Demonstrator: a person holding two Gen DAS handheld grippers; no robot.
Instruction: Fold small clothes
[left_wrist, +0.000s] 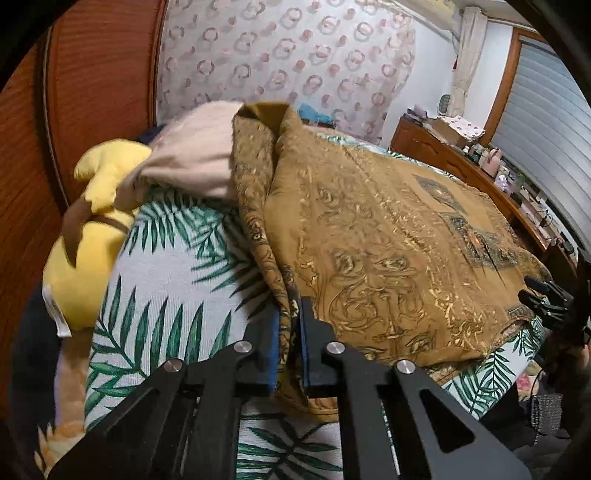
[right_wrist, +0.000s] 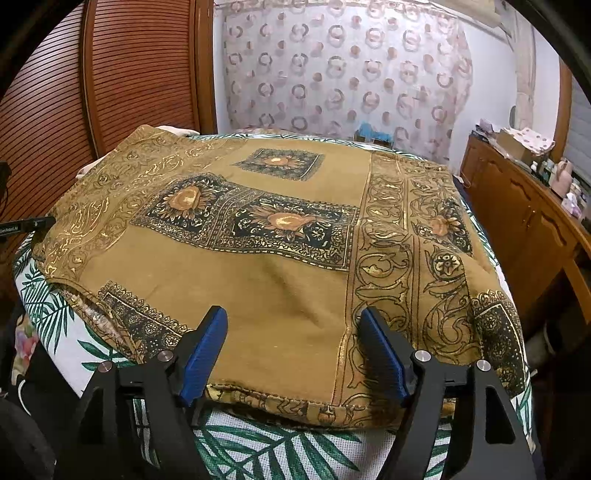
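Observation:
A mustard-brown garment (left_wrist: 388, 251) with gold and black ornament print lies spread on the bed. My left gripper (left_wrist: 290, 321) is shut on a raised fold of its left edge, and the cloth runs up from the blue pads in a ridge. In the right wrist view the same garment (right_wrist: 280, 273) lies flat. My right gripper (right_wrist: 293, 332) is open, its blue pads (right_wrist: 207, 350) straddling the near hem without pinching it. The other gripper shows black at the far right of the left wrist view (left_wrist: 550, 299).
The bed has a white sheet with green palm leaves (left_wrist: 166, 280). A yellow plush toy (left_wrist: 85, 258) and a beige folded cloth (left_wrist: 192, 155) lie at the left near the wooden slatted wall (right_wrist: 110, 74). A wooden dresser (right_wrist: 524, 214) with clutter stands at the right.

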